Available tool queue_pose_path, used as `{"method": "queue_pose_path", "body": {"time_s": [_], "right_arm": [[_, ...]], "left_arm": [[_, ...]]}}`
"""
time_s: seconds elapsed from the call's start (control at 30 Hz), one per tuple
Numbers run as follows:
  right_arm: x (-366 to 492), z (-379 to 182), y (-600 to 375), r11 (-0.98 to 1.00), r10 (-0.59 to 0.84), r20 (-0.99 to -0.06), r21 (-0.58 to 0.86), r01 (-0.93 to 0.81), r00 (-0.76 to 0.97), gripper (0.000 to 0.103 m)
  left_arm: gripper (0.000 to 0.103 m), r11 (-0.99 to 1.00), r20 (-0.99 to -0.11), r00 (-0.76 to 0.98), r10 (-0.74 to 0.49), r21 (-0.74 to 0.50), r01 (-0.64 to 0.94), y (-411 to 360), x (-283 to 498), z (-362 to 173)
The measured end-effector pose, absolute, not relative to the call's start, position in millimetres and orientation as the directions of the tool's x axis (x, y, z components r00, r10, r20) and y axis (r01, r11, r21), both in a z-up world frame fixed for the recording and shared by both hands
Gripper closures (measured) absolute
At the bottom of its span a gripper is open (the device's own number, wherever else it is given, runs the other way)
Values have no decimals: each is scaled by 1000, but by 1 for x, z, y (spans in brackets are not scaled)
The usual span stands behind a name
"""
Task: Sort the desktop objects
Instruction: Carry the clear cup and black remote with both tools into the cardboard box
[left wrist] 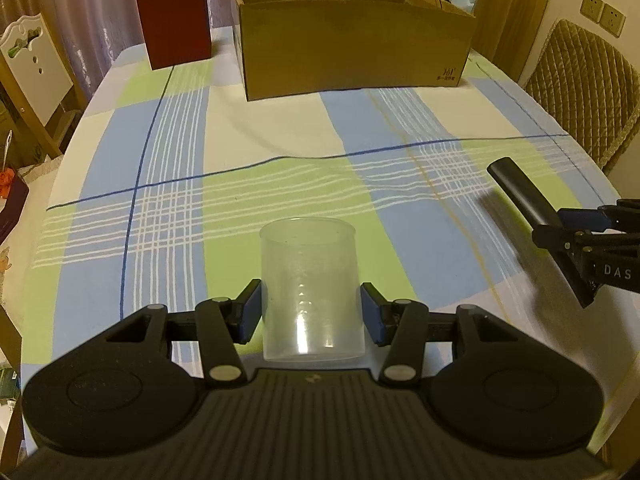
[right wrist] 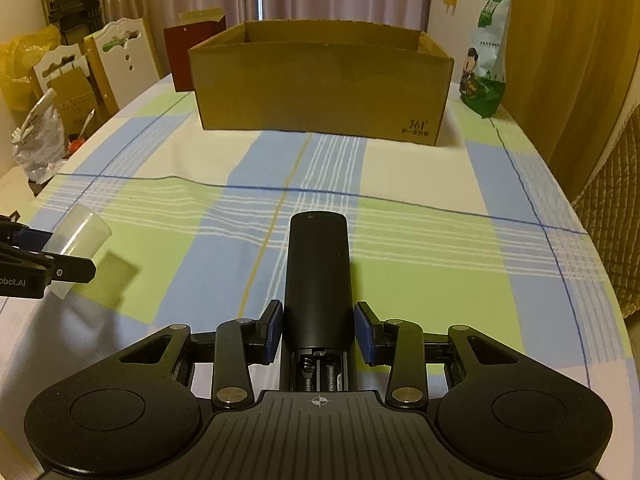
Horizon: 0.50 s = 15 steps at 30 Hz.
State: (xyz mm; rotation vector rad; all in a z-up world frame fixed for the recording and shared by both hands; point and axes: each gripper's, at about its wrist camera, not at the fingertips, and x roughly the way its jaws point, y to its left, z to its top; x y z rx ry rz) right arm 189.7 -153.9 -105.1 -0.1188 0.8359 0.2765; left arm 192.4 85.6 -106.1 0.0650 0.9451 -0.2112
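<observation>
Left wrist view: a clear plastic cup [left wrist: 310, 288] is being gripped between the blue pads [left wrist: 249, 312] of the left gripper [left wrist: 309, 312], held above the checked tablecloth [left wrist: 280, 176]. Right wrist view: a black remote control [right wrist: 318, 280] is being clamped by the right gripper [right wrist: 318, 332], its open battery compartment facing the camera at the near end. Both items are being carried over the near half of the table, the cup to the left of the remote, well apart. An open cardboard box [right wrist: 320, 88] is being shown at the far side, a dark red box [left wrist: 176, 28] standing just to its left.
</observation>
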Motion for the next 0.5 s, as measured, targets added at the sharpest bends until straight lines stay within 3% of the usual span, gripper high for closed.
{"method": "queue_pose_path", "body": {"time_s": [0.5], "right_arm": [[205,-75,-158,954,211,-703,-3,-300,679,66]], "left_arm": [[57,977,-771,619,-152,-22,212,83,209,-75]]}}
